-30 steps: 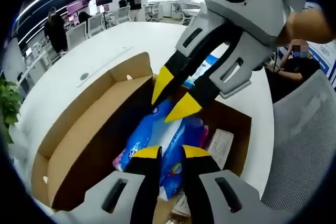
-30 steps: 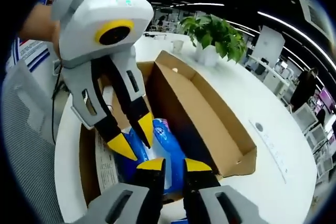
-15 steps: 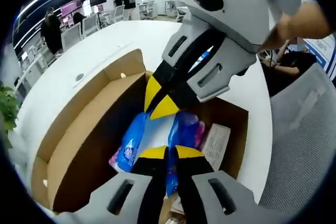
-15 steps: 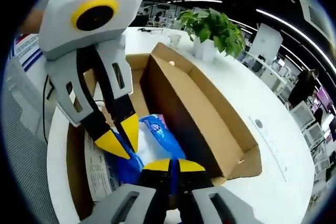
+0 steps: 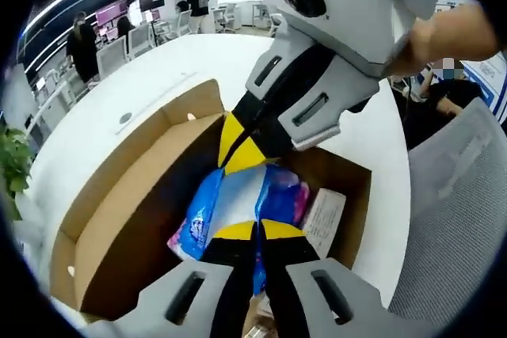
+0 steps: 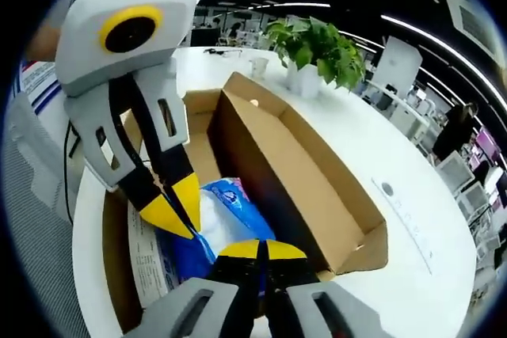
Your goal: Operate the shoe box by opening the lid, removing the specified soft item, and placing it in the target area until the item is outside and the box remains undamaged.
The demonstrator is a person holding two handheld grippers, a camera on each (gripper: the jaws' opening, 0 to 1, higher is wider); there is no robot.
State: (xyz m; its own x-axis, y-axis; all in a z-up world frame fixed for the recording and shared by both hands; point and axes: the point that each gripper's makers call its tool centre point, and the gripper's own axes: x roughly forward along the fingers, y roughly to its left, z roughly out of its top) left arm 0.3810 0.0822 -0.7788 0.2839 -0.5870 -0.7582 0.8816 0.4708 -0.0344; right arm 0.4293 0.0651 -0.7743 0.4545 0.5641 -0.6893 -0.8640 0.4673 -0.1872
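My left tongs (image 5: 255,229) pinch the blue soft pack (image 5: 273,199) at 6 o'clock in the left gripper view. My right tongs (image 6: 257,248) clamp the same pack (image 6: 230,219) in the right gripper view. The pack sits inside the open cardboard shoe box (image 6: 317,187), lid flap standing toward 1 o'clock, beside a printed paper sheet (image 6: 150,263). The box rests on the white surface (image 6: 412,195); a potted plant (image 6: 313,49) stands at 12 o'clock.

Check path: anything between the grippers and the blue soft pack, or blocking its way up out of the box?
Nothing visible. The lid is folded open. Both the left gripper and right gripper are shut on the blue soft pack inside the box; above it, only the grippers themselves.
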